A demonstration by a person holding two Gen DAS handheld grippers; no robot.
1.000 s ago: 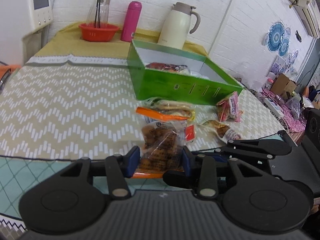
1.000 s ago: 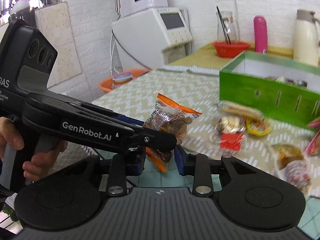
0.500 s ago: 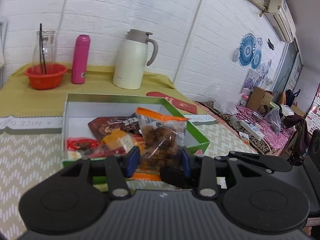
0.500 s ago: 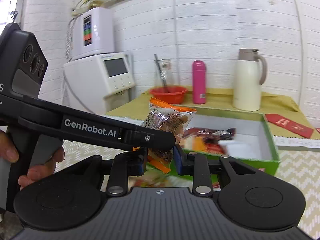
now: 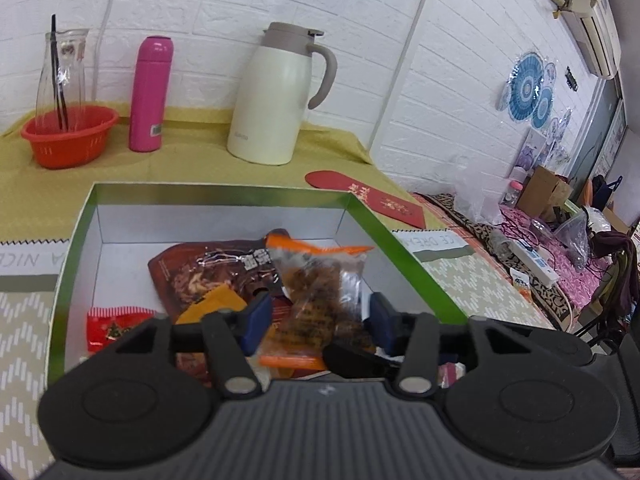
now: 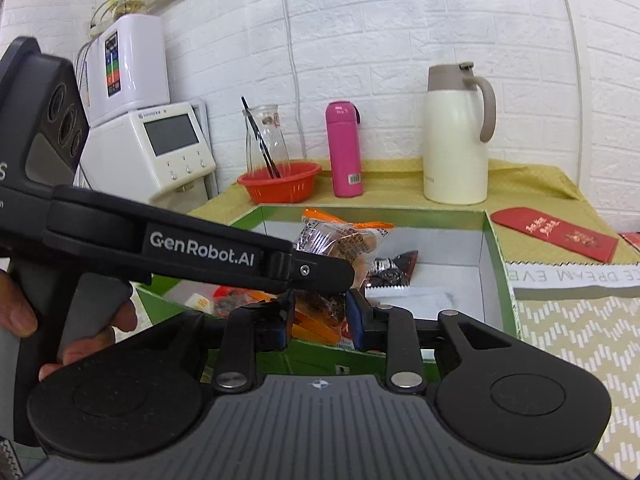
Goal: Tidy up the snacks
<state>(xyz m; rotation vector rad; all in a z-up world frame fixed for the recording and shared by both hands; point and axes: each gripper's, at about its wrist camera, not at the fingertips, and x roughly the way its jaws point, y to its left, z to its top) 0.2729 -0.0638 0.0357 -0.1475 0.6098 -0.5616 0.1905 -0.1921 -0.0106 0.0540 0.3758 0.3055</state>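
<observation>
A clear snack bag with orange ends holds brown fried pieces. My left gripper and my right gripper are both shut on it, and it hangs over the green box with white inside. The bag also shows in the right wrist view. The left gripper's arm crosses the right wrist view in front of the bag. In the box lie a dark red packet, a red packet and an orange one.
Behind the box on the yellow cloth stand a cream thermos jug, a pink bottle and a red basket with a glass carafe. A red envelope lies to the right. A white appliance stands at left.
Both grippers have carried the snack bag from low over the table's front edge up and forward, and it now hangs over the open green box.
</observation>
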